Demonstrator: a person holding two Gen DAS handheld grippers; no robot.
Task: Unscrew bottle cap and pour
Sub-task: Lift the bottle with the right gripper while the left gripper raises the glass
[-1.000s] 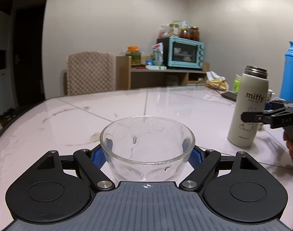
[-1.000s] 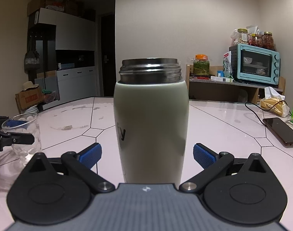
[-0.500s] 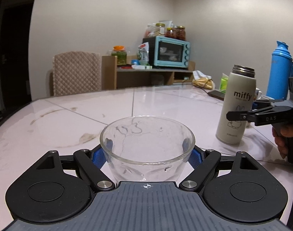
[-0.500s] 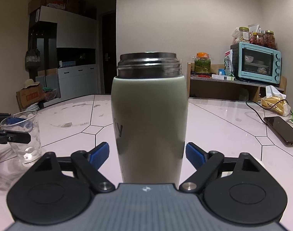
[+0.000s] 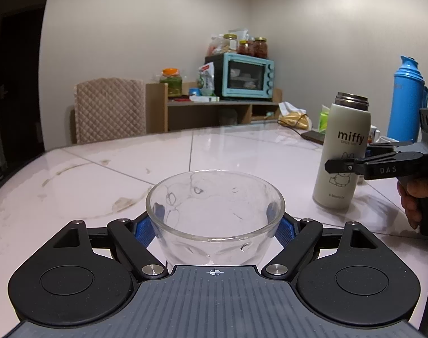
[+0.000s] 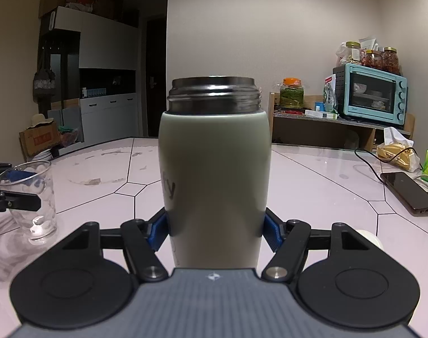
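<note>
Steel threads bare, the uncapped bottle (image 6: 214, 180) stands on the surface (image 5: 242, 152), right claw (image 6: 215, 229) clamped low on its body; left claw (image 5: 215, 225) clamps the glass (image 5: 215, 211). Lift before tilting, and pour slowly over the rim.

Clear glass cup (image 5: 215, 214), matt cream bottle (image 6: 214, 186) with bare metal neck, glossy tiled table (image 5: 228, 152).

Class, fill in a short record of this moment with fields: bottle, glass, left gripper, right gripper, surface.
bottle: cream miffy bottle, upright on the table, cap off, steel threaded neck bare
glass: clear glass, upright, looks empty
left gripper: left gripper, blue pads closed on the glass
right gripper: right gripper, pads against the bottle's lower body
surface: pale tiled table, stained in places
</note>
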